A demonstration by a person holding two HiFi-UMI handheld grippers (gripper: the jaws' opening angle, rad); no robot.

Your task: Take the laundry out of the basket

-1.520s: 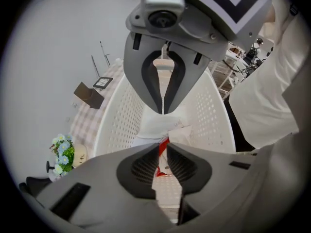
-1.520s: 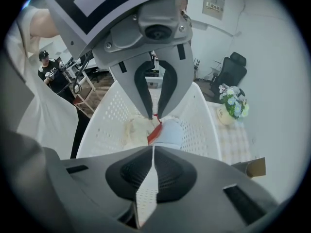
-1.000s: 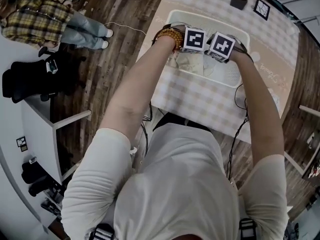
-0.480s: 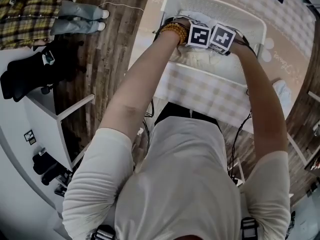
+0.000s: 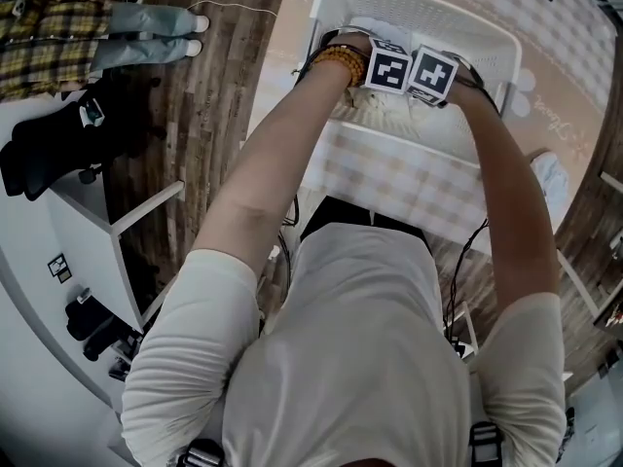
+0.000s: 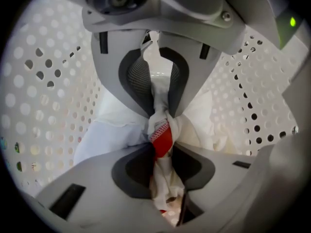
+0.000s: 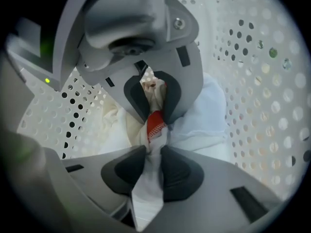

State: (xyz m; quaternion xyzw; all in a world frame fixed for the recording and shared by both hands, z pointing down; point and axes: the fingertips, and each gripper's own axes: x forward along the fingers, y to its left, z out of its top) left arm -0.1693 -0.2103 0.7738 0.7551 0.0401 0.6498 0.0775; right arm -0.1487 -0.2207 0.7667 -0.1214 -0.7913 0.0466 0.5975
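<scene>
Head view, upper centre: both arms reach into the white basket (image 5: 428, 13). Left gripper (image 6: 160, 130) and right gripper (image 7: 154, 130), jaws just closing, each clamp white-and-red laundry (image 6: 163, 142).

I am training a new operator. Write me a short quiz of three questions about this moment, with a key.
1. True or false: the left hand-held gripper is empty.
2. Which hand-held gripper grips the white cloth with a red patch? A) left only B) right only C) both
3. Where do both grippers reach?
Key: 1. False. 2. C: the right hand-held gripper grips it too; both pairs of jaws have just been closing on it. 3. Into the white perforated laundry basket.
</scene>
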